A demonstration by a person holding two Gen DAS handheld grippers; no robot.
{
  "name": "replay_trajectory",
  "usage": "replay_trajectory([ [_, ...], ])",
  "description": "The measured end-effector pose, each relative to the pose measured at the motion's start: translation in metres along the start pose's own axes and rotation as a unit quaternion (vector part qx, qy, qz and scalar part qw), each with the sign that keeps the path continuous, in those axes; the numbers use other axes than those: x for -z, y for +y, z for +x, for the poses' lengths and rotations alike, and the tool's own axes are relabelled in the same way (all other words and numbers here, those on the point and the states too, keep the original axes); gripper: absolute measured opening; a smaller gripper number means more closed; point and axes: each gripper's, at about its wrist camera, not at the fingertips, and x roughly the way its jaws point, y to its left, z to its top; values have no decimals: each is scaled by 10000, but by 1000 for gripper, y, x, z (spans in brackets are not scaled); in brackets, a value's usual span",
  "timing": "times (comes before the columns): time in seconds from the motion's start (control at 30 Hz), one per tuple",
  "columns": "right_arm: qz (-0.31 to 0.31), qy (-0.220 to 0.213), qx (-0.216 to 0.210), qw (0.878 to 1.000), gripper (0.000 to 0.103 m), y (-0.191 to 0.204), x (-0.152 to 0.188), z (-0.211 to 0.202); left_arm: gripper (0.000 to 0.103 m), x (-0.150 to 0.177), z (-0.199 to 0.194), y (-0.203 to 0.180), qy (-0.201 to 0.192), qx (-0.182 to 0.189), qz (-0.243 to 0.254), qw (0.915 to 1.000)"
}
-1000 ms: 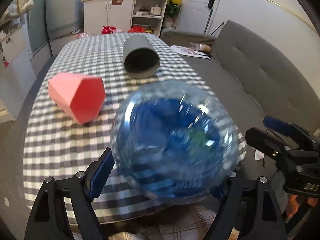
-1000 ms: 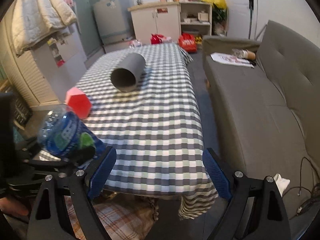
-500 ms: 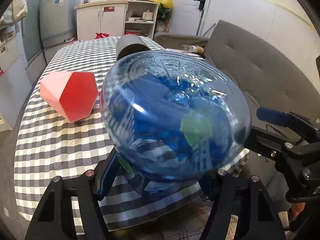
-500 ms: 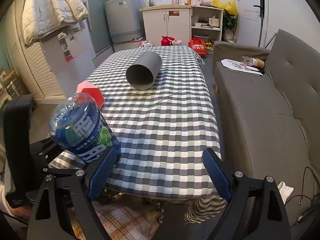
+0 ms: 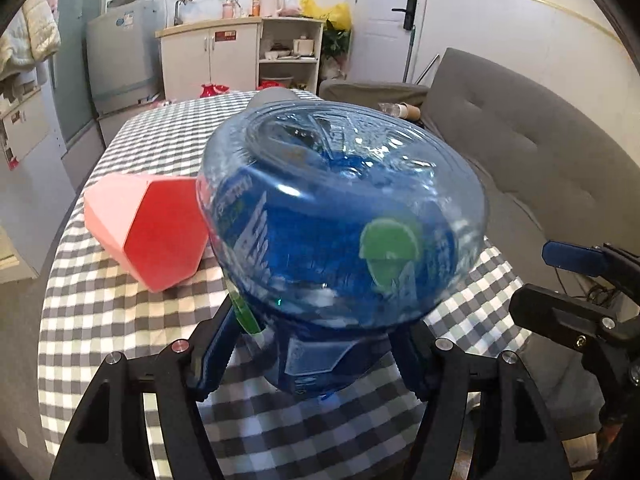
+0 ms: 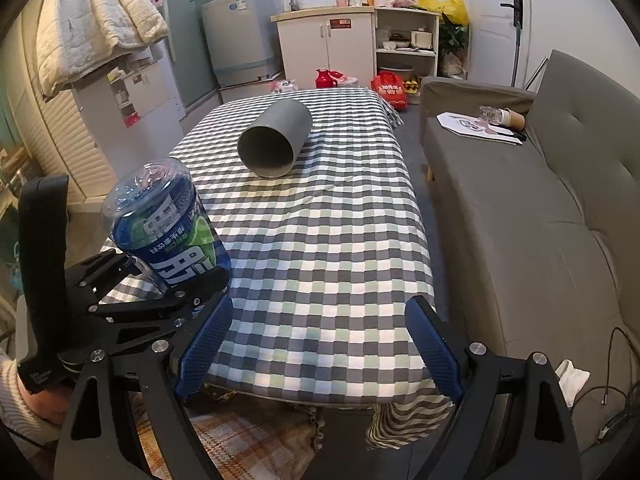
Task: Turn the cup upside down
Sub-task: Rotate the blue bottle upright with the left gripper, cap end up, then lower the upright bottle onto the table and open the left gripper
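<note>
Held aloft over the near left corner of the checked tablecloth: a clear blue cup with a blue-and-green label, clamped low on its body between the fingers of the left gripper. Closed base up and toward the cameras, label lettering upside down in the right wrist view, open mouth apparently down behind the jaws, though the rim itself hidden. Long axis near vertical, leaning a little toward the left gripper's handle in the right wrist view, so not quite plumb. Turn itself judged largely done; left to do, by the look of things, squaring the cup up, lowering it mouth-down onto the cloth and letting go. Whether the rim touches the cloth yet: not clear from either view, the bottom masked by the gripper. Right gripper spread wide and holding nothing, poised off the table's near edge, just beside the left gripper. Farther along the table, a grey cylinder lying on its side with its open end toward the cameras, and a red faceted box just beside the cup in the left wrist view. Grey sofa along the right side.
</note>
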Motion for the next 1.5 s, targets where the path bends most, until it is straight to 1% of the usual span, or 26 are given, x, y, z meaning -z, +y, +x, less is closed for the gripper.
replay_trajectory([
  [0.13, 12, 88, -27, 10000, 88, 1, 0, 8, 72, -13, 3, -8, -232, -181, 183, 9994],
  [0.2, -19, 135, -47, 9999, 88, 3, 1, 11, 72, -22, 7, -6, -247, -198, 190, 9993],
  [0.27, -61, 167, -60, 9998, 88, 5, 1, 13, 72, -23, 8, -3, -226, -145, 115, 9996],
  [0.4, -61, 185, -58, 9998, 88, 6, 0, 16, 72, -13, 2, 0, -126, -29, 89, 9999],
  [0.5, -32, 208, -42, 9998, 88, 8, 1, 17, 72, -3, 3, 0, 81, 28, 97, 9999],
  [0.6, -54, 218, -51, 9997, 88, 10, 1, 18, 72, -2, 1, 0, 80, 20, 114, 9999],
  [0.7, -76, 220, -59, 9997, 88, 11, 0, 15, 76, -3, 1, 5, 99, 91, -22, 9999],
  [0.77, -67, 194, -35, 9998, 88, 10, -1, 11, 86, -4, 3, 11, 154, 23, -64, 9999],
  [0.87, -54, 160, -15, 9999, 88, 11, -2, 4, 86, 3, -3, 12, 196, 63, -32, 9998],
  [1.0, -97, 102, -10, 9999, 88, 15, -3, -8, 86, 13, -17, 13, 268, -3, -6, 9996],
  [1.07, -133, 19, -15, 9999, 88, 19, -3, -16, 86, 16, -28, 18, 241, -38, -44, 9997],
  [1.1, -144, -20, -22, 9999, 88, 21, -2, -20, 86, 17, -35, 21, 142, -70, -28, 9999],
  [1.2, -169, -216, -29, 9996, 88, 27, -1, -31, 86, 17, -59, 32, -126, -236, -237, 9994],
  [1.27, -156, -368, -42, 9992, 88, 32, 0, -37, 87, 16, -76, 40, -369, -425, -375, 9977],
  [1.3, -148, -477, -43, 9987, 88, 36, 1, -41, 89, 15, -86, 45, -518, -528, -458, 9962],
  [1.33, -157, -567, -22, 9983, 88, 40, 1, -43, 94, 14, -93, 49, -632, -581, -532, 9949],
  [1.37, -173, -633, 0, 9978, 89, 44, 2, -45, 97, 14, -101, 54, -763, -614, -621, 9933],
  [1.4, -196, -738, 17, 9971, 90, 50, 2, -47, 98, 14, -110, 60, -909, -657, -717, 9911],
  [1.47, -217, -893, 33, 9958, 100, 57, 2, -50, 100, 13, -121, 69, -1112, -775, -880, 9869],
  [1.5, -233, -953, 50, 9952, 103, 61, 3, -51, 101, 14, -124, 71, -1182, -843, -956, 9848],
])
